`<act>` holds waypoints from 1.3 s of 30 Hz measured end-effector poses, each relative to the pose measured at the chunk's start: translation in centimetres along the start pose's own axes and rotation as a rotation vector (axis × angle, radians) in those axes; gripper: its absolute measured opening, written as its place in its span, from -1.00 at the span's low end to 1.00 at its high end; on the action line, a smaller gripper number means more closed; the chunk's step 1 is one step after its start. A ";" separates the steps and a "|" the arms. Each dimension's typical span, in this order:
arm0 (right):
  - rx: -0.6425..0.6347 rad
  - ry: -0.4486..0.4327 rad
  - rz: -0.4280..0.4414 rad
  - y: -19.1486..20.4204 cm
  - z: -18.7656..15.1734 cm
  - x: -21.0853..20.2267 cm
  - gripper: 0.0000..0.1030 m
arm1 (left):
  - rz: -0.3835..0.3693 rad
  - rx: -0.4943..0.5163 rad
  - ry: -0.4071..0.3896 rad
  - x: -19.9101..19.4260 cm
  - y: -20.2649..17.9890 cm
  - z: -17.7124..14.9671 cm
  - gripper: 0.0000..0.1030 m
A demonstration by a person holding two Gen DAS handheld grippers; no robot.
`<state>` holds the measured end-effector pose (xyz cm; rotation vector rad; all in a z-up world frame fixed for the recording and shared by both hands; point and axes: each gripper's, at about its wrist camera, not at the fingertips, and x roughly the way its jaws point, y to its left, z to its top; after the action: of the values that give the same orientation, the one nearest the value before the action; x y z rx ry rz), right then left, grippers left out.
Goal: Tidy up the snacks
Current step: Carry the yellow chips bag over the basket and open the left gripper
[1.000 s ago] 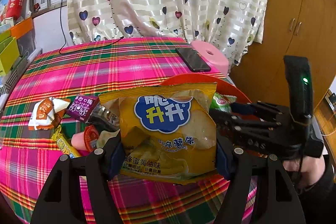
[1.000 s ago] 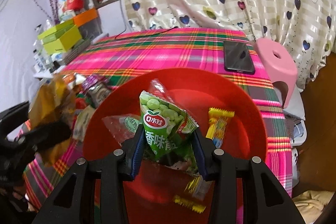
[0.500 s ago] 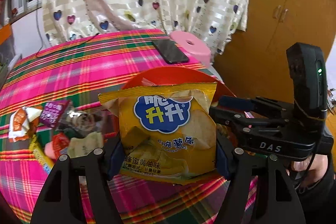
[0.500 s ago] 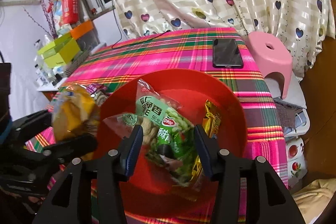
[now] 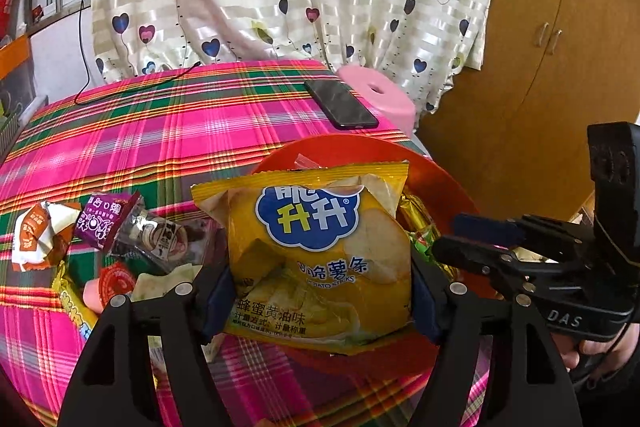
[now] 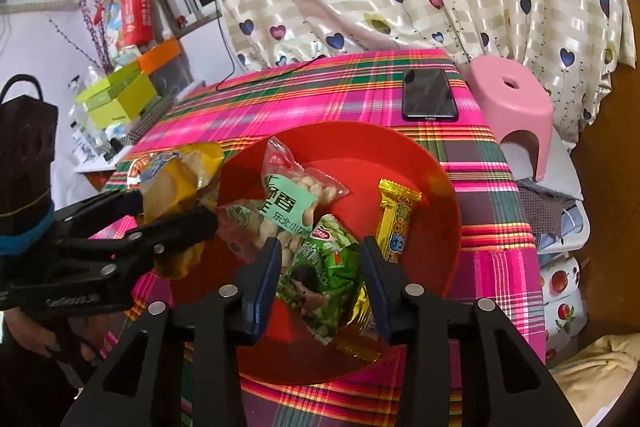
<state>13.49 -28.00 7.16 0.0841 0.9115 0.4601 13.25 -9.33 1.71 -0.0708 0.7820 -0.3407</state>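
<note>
Mid-transfer: left hand-held gripper point(image 5: 320, 301) clamped on yellow foil potato-stick bag point(image 5: 316, 255), held at near rim of red round plastic bowl point(image 6: 436, 187) on worktop. Right hand-held gripper point(image 6: 318, 281) closing, straddling green pea packet point(image 6: 324, 267) lying in bowl. Next: carry over bowl, release.

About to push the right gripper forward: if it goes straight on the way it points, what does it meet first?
Most likely the green pea snack bag, lying in the red bowl between the closing jaws of the right gripper; depth is hard to judge.

Two close wrist views angled downward, sharing the red bowl point(image 5: 436, 171) point(image 6: 440, 195)
</note>
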 end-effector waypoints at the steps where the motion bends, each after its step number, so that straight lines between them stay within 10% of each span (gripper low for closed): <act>1: -0.002 0.001 0.000 0.1 0.0 0.0 -0.27 | -0.007 0.000 0.000 0.1 0.0 0.0 0.43; 27: -0.114 -0.040 0.095 3.9 2.4 -0.9 -0.27 | -0.063 0.237 -0.024 -0.1 -1.9 -1.0 0.47; 39: -0.068 -0.005 -0.018 1.5 2.5 0.6 -0.27 | -0.078 0.282 -0.111 -2.1 -2.0 -1.4 0.53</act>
<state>15.27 -26.10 8.66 0.0152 0.8901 0.4731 10.27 -10.47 2.53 0.1444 0.6164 -0.5142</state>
